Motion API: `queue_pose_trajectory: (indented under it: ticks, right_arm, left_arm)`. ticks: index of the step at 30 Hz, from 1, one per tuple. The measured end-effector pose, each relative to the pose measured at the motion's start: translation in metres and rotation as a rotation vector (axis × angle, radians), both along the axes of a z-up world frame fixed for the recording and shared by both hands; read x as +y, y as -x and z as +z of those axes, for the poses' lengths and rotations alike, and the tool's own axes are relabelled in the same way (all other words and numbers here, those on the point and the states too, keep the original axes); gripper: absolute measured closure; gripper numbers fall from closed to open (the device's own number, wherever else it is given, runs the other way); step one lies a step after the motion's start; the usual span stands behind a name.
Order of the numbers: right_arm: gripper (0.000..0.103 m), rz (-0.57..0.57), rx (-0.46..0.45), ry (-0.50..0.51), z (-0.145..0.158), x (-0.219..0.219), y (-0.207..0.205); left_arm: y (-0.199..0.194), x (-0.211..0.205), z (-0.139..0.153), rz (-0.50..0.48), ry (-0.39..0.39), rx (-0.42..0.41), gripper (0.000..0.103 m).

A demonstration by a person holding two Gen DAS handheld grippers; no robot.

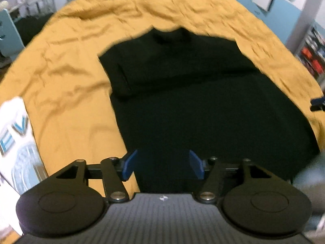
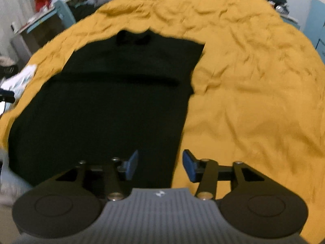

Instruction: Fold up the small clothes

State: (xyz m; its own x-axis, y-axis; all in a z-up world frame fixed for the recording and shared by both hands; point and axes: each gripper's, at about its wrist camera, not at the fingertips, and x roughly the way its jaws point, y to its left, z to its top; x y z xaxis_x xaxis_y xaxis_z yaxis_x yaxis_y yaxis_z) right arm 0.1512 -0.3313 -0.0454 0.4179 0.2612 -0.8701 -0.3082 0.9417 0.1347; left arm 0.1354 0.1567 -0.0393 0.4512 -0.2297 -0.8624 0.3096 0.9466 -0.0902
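Observation:
A black T-shirt (image 1: 203, 93) lies flat on a mustard-yellow bed sheet (image 1: 67, 93), collar at the far end, both sleeves folded in over the body. My left gripper (image 1: 163, 165) is open and empty above the shirt's near hem, left of its middle. In the right wrist view the same shirt (image 2: 105, 105) lies on the sheet (image 2: 254, 101). My right gripper (image 2: 160, 166) is open and empty above the shirt's near right edge; its left pad is over the cloth, its right pad over the sheet.
A white printed garment (image 1: 18, 142) lies on the sheet left of the shirt, also in the right wrist view (image 2: 20, 79). The other gripper's tip (image 1: 317, 102) shows at the right edge. Cluttered desks and shelves (image 2: 46, 6) stand beyond the bed.

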Motion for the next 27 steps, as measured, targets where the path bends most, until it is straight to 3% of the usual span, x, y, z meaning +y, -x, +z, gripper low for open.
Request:
queue_pose_trajectory:
  ticks: [4, 9, 16, 17, 18, 19, 20, 21, 24, 27]
  right_arm:
    - [0.051, 0.031, 0.073, 0.037, -0.019, 0.004, 0.035]
    - [0.045, 0.027, 0.135, 0.026, -0.039, -0.004, 0.06]
    - [0.044, 0.012, 0.184, -0.029, -0.064, -0.011, 0.075]
    - [0.049, 0.015, 0.188, -0.035, -0.066, -0.01, 0.074]
    - [0.055, 0.017, 0.192, -0.035, -0.067, -0.009, 0.076]
    - [0.068, 0.021, 0.197, -0.03, -0.068, -0.008, 0.073]
    - [0.085, 0.028, 0.2, -0.02, -0.068, -0.006, 0.073]
    - [0.091, 0.035, 0.2, -0.009, -0.066, -0.006, 0.073]
    - [0.101, 0.067, 0.172, -0.014, -0.049, -0.004, 0.072]
    - [0.102, 0.082, 0.126, -0.016, -0.026, -0.003, 0.069]
  left_arm:
    - [0.029, 0.002, -0.019, -0.035, -0.016, 0.089, 0.03]
    - [0.053, 0.009, -0.042, -0.038, 0.046, 0.172, 0.023]
    - [0.064, 0.017, -0.091, 0.032, 0.047, 0.24, 0.025]
    - [0.065, 0.016, -0.093, 0.039, 0.05, 0.225, 0.028]
    - [0.066, 0.014, -0.094, 0.046, 0.056, 0.214, 0.038]
    - [0.068, 0.013, -0.094, 0.048, 0.054, 0.214, 0.045]
    - [0.072, 0.011, -0.091, 0.047, 0.048, 0.212, 0.067]
    - [0.072, 0.008, -0.087, 0.045, 0.045, 0.215, 0.085]
    - [0.079, 0.0, -0.068, 0.015, 0.033, 0.187, 0.099]
    - [0.08, 0.004, -0.04, 0.012, 0.094, 0.129, 0.1]
